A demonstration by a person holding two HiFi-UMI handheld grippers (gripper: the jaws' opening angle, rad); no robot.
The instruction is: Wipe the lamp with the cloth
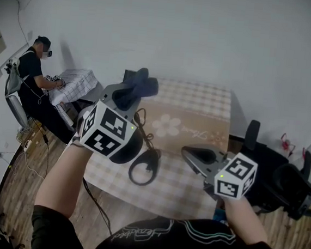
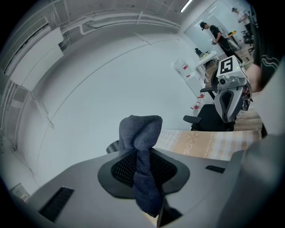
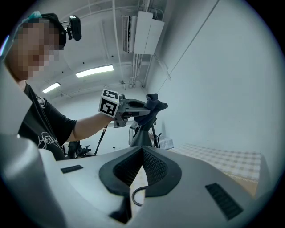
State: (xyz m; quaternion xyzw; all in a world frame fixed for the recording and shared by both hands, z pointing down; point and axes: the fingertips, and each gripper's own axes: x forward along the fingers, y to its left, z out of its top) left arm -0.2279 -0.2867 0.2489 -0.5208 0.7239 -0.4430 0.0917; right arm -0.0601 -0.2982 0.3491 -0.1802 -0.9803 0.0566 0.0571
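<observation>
A dark blue cloth (image 1: 148, 84) is bunched between the jaws of my left gripper (image 1: 134, 92), which is shut on it and held above the table. The cloth (image 2: 140, 129) fills the gap of the left gripper (image 2: 141, 153) and sticks out past its tips. The black lamp has a ring head (image 1: 143, 169) lying on the checked tablecloth (image 1: 200, 114); its body is partly hidden under the left gripper. My right gripper (image 1: 195, 152) hovers to the right of the ring, shut on nothing. Through the right gripper (image 3: 142, 153) a bit of the lamp ring (image 3: 137, 196) shows.
A black office chair (image 1: 281, 182) stands close to the table's right side. At the far left a person (image 1: 37, 77) bends over another table with a checked cloth (image 1: 74, 83). A dark cable (image 1: 96, 203) hangs off the table's near edge over the wooden floor.
</observation>
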